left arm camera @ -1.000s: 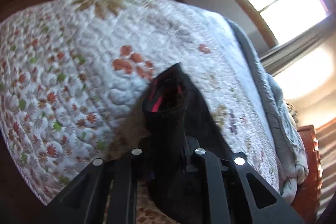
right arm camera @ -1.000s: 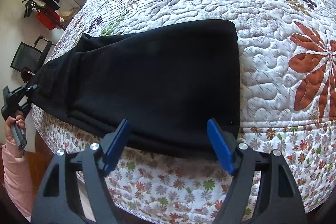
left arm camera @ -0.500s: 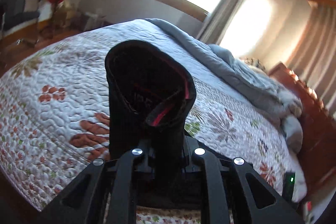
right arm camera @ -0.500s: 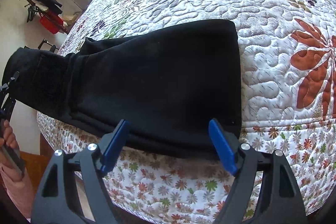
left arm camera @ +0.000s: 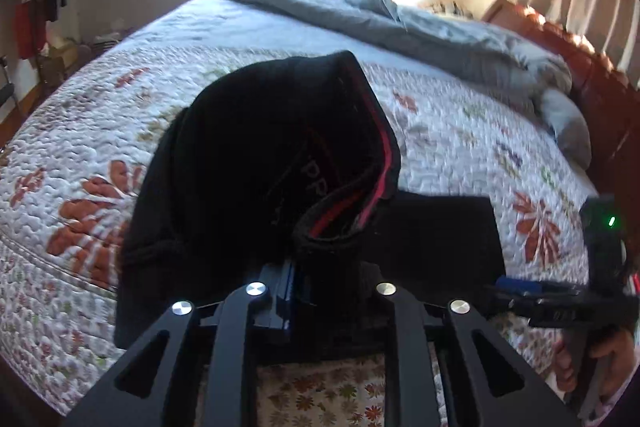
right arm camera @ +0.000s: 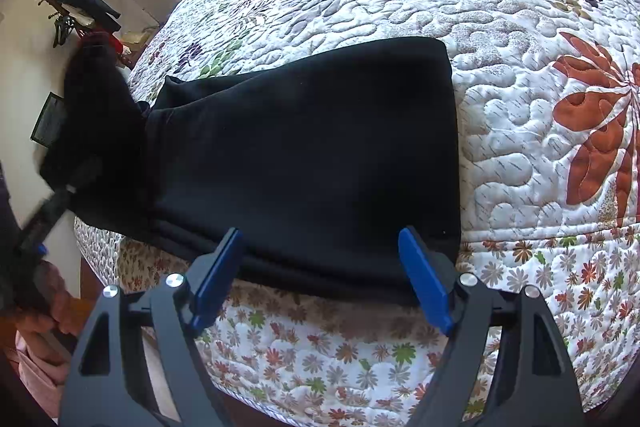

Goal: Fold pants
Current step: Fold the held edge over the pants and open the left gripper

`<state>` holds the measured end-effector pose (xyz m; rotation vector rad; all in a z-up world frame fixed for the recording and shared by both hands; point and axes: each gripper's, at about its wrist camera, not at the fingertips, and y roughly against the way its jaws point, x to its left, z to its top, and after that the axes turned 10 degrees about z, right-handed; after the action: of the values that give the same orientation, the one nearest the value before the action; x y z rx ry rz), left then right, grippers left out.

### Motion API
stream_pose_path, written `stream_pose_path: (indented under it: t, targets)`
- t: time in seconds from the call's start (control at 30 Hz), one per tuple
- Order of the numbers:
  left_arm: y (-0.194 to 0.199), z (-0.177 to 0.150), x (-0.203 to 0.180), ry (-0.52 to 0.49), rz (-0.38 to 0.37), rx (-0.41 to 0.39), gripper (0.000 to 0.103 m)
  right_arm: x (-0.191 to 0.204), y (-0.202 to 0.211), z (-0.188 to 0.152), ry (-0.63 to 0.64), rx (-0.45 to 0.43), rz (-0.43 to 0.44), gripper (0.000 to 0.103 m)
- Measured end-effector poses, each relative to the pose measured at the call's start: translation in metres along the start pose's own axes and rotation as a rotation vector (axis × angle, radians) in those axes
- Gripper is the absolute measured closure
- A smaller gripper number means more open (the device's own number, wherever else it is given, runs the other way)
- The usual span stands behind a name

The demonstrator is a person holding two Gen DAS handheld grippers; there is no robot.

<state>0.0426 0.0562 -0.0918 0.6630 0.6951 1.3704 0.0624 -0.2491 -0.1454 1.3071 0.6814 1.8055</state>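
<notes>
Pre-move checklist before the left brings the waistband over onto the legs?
1. Left gripper clamped on the pants: ok, shut on the fabric, waistband standing up above it.
2. Waistband end off the quilt: ok, seen raised at the left of the right wrist view.
3. Right gripper out of the fold path: ok, open, fingers at the near edge of the pants, holding nothing.
4. Leg portion flat: ok, smooth with a straight cuff end.
5. All layers caught in the left grip: cannot tell, fabric hides the pads.
6. Landing area: ok, nothing lying on the legs.
</notes>
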Motion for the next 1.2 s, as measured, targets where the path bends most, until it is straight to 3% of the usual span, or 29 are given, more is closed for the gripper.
stream_pose_path:
  t: [0.03,0.07,0.17,0.2,0.27,0.3,0.37,0.47,0.53,0.63,0.73,0.83,0.97,1.1,1.2]
  targets:
    - [-0.008,-0.004,-0.007,-0.028,-0.006,0.035,0.074,0.0,0.0,0.0,0.0,0.0,-0.001,0.023]
    - [-0.011,-0.006,-0.012,-0.043,-0.013,0.052,0.061,0.0,0.0,0.0,0.002,0.001,-0.001,0.022]
    - [-0.008,-0.011,-0.018,-0.052,-0.064,0.085,0.048,0.003,-0.001,0.0,0.011,0.004,-0.008,0.022]
    - [0.001,-0.01,-0.014,-0.035,-0.111,0.089,0.046,0.003,-0.002,0.0,0.013,0.004,-0.009,0.022]
    - [0.026,-0.004,0.003,0.053,-0.311,0.072,0.039,0.003,-0.002,0.0,0.014,0.005,-0.006,0.021]
    - [0.036,-0.001,0.012,0.092,-0.372,0.062,0.036,0.003,-0.002,0.0,0.012,0.005,-0.003,0.021]
    - [0.056,0.007,0.033,0.152,-0.427,0.018,0.026,0.002,-0.003,0.0,0.005,0.003,0.0,0.02]
    - [0.063,0.018,0.069,0.187,-0.286,-0.047,0.022,0.003,-0.005,0.001,0.008,0.003,-0.009,0.018]
    - [0.043,0.019,0.096,0.238,-0.157,-0.009,0.023,0.006,-0.007,0.001,0.022,0.007,-0.023,0.018]
    - [0.007,0.012,0.12,0.313,-0.093,0.081,0.033,0.008,-0.008,0.0,0.038,0.01,-0.036,0.018]
    - [-0.018,0.004,0.108,0.258,-0.02,0.128,0.036,0.007,-0.009,0.0,0.033,0.012,-0.039,0.018]
    - [-0.03,-0.004,0.075,0.096,0.089,0.126,0.031,0.009,-0.01,0.001,0.038,0.021,-0.053,0.018]
    - [-0.035,-0.013,0.052,-0.029,0.151,0.111,0.023,0.012,-0.012,0.006,0.016,0.042,-0.075,0.018]
    - [-0.015,-0.003,0.071,0.062,0.091,0.131,0.024,0.021,-0.008,0.013,-0.004,0.065,-0.069,0.018]
    - [-0.002,0.001,0.09,0.109,0.133,0.123,0.022,0.035,-0.005,0.017,-0.005,0.068,0.008,0.018]
